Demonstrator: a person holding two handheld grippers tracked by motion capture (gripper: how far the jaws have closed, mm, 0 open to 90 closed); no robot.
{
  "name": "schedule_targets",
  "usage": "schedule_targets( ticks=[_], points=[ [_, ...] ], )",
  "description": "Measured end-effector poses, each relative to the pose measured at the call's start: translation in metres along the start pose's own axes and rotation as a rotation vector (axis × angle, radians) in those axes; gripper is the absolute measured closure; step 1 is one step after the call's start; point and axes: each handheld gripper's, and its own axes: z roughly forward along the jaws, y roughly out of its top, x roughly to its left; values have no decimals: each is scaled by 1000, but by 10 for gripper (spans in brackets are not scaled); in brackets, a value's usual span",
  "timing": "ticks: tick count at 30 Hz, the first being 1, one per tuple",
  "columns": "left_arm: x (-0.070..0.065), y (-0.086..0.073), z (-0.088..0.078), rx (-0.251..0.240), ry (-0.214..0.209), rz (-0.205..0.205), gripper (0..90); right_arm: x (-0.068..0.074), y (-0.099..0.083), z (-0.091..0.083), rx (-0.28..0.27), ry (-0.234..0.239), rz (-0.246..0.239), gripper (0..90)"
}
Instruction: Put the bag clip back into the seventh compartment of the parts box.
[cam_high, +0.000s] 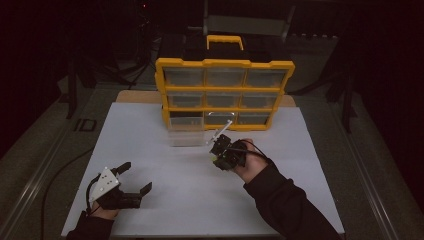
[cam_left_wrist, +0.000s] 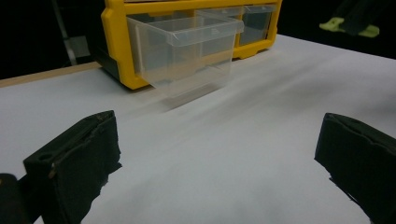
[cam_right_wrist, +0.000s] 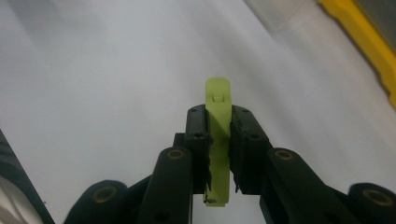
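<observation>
Right gripper clamped on a lime-green strip, possibly plastic, above the table. Left gripper spread wide, holding nothing, clear drawer ahead.

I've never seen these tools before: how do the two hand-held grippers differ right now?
The left hand-held gripper has its jaws spread wide with nothing between them; the right hand-held gripper is clamped on a yellow-green clip. The left sits low near the table's front edge; the right is farther forward, close to the yellow drawer organiser. Both have black jaws.
</observation>
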Motion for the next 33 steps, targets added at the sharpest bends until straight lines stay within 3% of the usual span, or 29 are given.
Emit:
schedule_targets(
  ticks=[20,33],
  points=[
    [0,0,0,1,-4,0,1,-13,48,2,-62,-46,-35,787],
    [0,0,0,1,-6,2,1,-27,68,-3,-140,-18,-101,787]
  ],
)
